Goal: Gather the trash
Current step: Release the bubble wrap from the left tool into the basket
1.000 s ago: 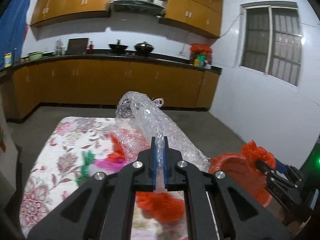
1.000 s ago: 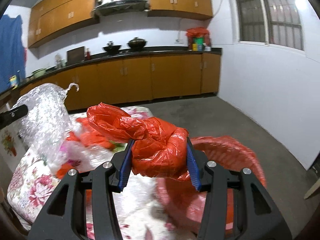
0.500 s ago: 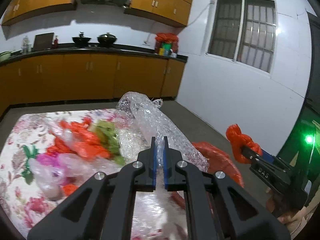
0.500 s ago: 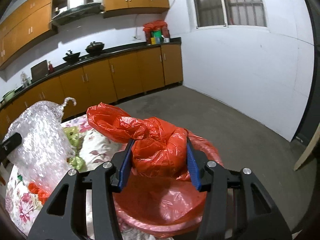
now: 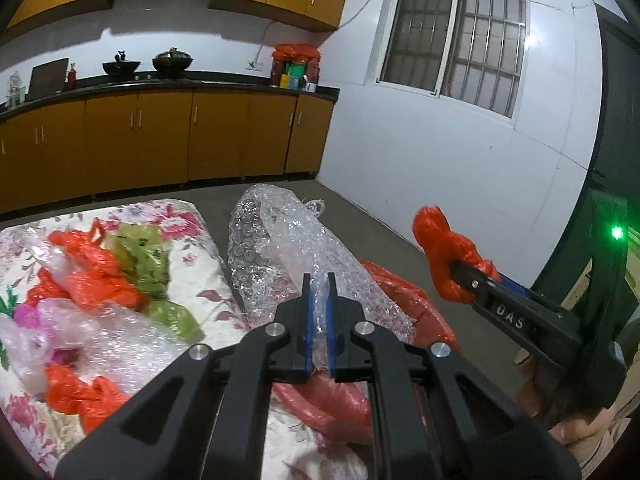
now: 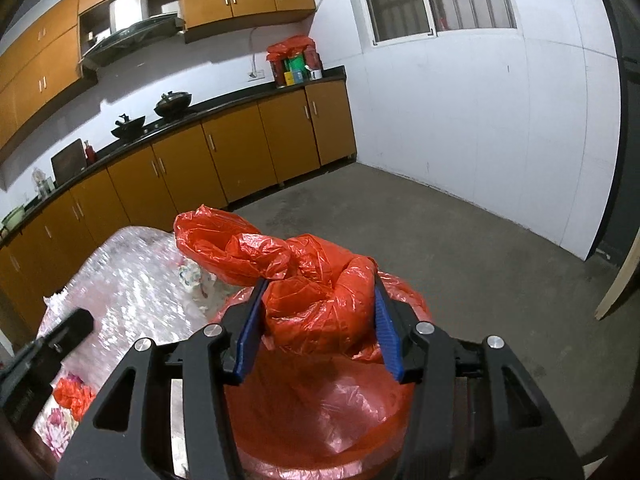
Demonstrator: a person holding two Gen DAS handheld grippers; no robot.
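My left gripper (image 5: 319, 280) is shut on a long roll of clear bubble wrap (image 5: 272, 248), which sticks out ahead over the table's right edge. My right gripper (image 6: 319, 280) is shut on a knotted red plastic bag (image 6: 312, 272), pads pressed into both sides. It hangs just above a bin with a red liner (image 6: 320, 420). In the left wrist view the right gripper (image 5: 452, 276) and its red plastic bag (image 5: 440, 240) are at the right, beyond the red-lined bin (image 5: 404, 300). The bubble wrap (image 6: 132, 280) and the left gripper (image 6: 80, 320) show at the left of the right wrist view.
A table with a floral cloth (image 5: 188, 256) holds more trash: red bags (image 5: 92, 276), a green bag (image 5: 156, 256), clear plastic (image 5: 120, 336). Wooden cabinets (image 5: 160, 140) line the far wall. Bare concrete floor (image 6: 460, 248) lies right of the bin, with a white wall (image 6: 500, 120) behind.
Both grippers have swung to the right, away from the table's middle toward the red-lined bin, each still carrying its load. The right gripper has rolled a little.
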